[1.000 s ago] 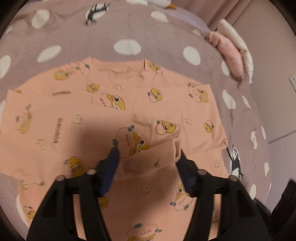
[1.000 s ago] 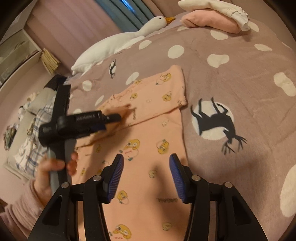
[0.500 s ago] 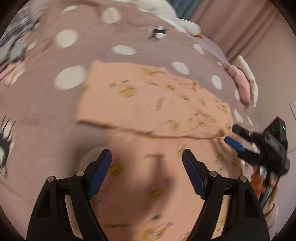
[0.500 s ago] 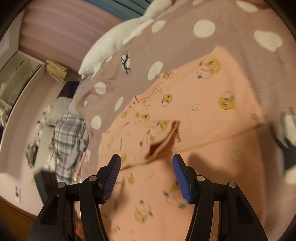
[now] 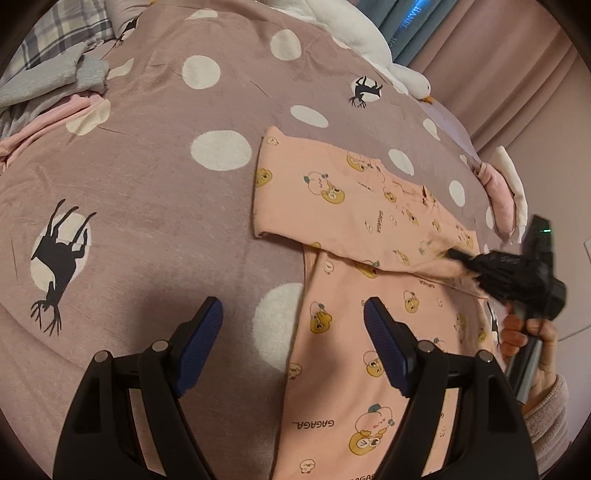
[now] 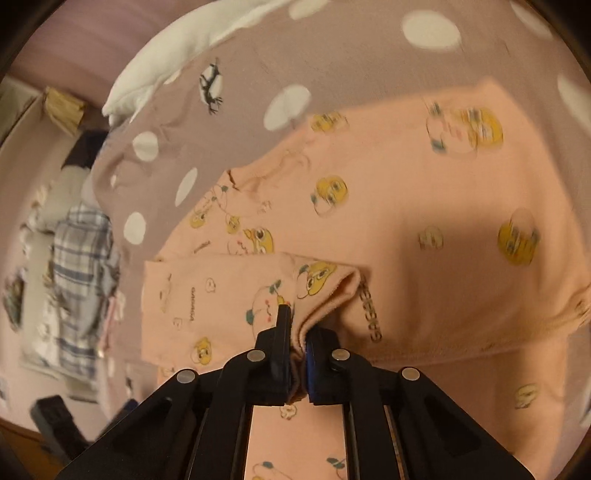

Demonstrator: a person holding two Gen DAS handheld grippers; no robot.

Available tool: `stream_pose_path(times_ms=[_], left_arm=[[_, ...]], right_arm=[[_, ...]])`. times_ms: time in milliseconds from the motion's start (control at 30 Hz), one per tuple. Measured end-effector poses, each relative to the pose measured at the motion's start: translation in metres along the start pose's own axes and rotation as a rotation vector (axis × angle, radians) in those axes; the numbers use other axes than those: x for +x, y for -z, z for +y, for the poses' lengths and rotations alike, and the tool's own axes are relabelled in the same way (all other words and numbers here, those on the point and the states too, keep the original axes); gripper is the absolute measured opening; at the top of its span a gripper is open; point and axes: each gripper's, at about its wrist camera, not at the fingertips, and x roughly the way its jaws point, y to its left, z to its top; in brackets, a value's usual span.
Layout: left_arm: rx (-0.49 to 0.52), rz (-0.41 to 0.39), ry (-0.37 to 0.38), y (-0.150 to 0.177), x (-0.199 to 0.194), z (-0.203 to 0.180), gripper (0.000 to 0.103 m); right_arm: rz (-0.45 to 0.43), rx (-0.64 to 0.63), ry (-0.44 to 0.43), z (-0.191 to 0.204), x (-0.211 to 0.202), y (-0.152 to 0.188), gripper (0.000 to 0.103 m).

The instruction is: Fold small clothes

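Observation:
A peach child's top (image 5: 369, 221) with yellow cartoon prints lies flat on the bedspread (image 5: 147, 184), one sleeve stretched out to the left. My left gripper (image 5: 293, 339) hangs open and empty above the top's left edge, one finger over the bedspread and one over the cloth. In the left wrist view my right gripper (image 5: 458, 256), held by a hand (image 5: 528, 336), rests its tip on the other sleeve. The right wrist view shows this gripper (image 6: 299, 339) shut on a bunched fold of the folded-in sleeve (image 6: 221, 295).
A white goose plush (image 5: 369, 33) lies at the far side of the bed. Grey, plaid and pink clothes (image 5: 55, 74) are piled at the upper left. A folded pink and white stack (image 5: 502, 192) sits at the right edge. Curtains hang behind.
My left gripper let go of the folded sleeve and swung left to the top's other side. My right gripper moved onto that folded sleeve and shut on it.

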Motion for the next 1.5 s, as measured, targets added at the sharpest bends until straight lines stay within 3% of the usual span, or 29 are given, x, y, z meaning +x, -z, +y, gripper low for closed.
stream_pose_path(times_ms=[233, 333, 400, 567, 700, 767, 833, 900, 1000, 1067, 1133, 1233, 1300, 1333, 1433, 1500], left_arm=[[0.001, 0.003, 0.003, -0.006, 0.004, 0.0, 0.079], [0.012, 0.007, 0.008, -0.009, 0.009, -0.005, 0.079], [0.027, 0.01, 0.008, -0.014, 0.015, -0.011, 0.079], [0.081, 0.009, 0.022, -0.038, 0.031, -0.032, 0.079], [0.121, 0.011, 0.024, -0.058, 0.051, -0.05, 0.077], [0.135, 0.017, 0.014, -0.062, 0.061, -0.056, 0.074], [0.153, 0.035, -0.002, -0.064, 0.074, -0.06, 0.061], [0.175, 0.059, -0.023, -0.061, 0.086, -0.062, 0.054], [0.229, 0.092, -0.075, -0.054, 0.104, -0.063, 0.052], [0.274, 0.083, -0.092, -0.05, 0.107, -0.064, 0.053], [0.297, 0.086, -0.099, -0.05, 0.107, -0.065, 0.054], [0.265, 0.097, -0.073, -0.051, 0.096, -0.06, 0.056], [0.234, 0.09, -0.044, -0.047, 0.08, -0.053, 0.066], [0.225, 0.086, -0.035, -0.043, 0.073, -0.05, 0.072], [0.179, 0.098, 0.026, -0.028, 0.049, -0.034, 0.075], [0.129, 0.129, 0.085, -0.017, 0.036, -0.018, 0.075]], right_arm=[[-0.239, -0.112, -0.057, 0.014, -0.083, -0.01, 0.008], [-0.283, -0.112, 0.005, -0.002, -0.095, -0.014, 0.008], [-0.245, -0.095, 0.016, -0.016, -0.087, -0.016, 0.008], [-0.164, -0.089, 0.262, -0.041, -0.054, -0.014, 0.009], [-0.243, -0.091, 0.343, -0.049, -0.061, -0.01, 0.019], [-0.279, -0.119, 0.329, -0.046, -0.065, -0.008, 0.02], [-0.288, -0.162, 0.275, -0.04, -0.065, -0.004, 0.02], [-0.256, -0.232, 0.24, -0.031, -0.056, 0.001, 0.02], [-0.173, -0.301, 0.296, -0.028, -0.035, 0.01, 0.02], [-0.107, -0.314, 0.348, -0.036, -0.017, 0.012, 0.02], [-0.124, -0.325, 0.344, -0.039, -0.017, 0.014, 0.02], [-0.115, -0.29, 0.333, -0.04, -0.024, 0.01, 0.02], [-0.126, -0.268, 0.302, -0.04, -0.039, 0.014, 0.02], [-0.135, -0.259, 0.278, -0.038, -0.047, 0.019, 0.025], [-0.144, -0.22, 0.209, -0.043, -0.069, 0.035, 0.047], [-0.149, -0.199, 0.181, -0.052, -0.082, 0.049, 0.048]])
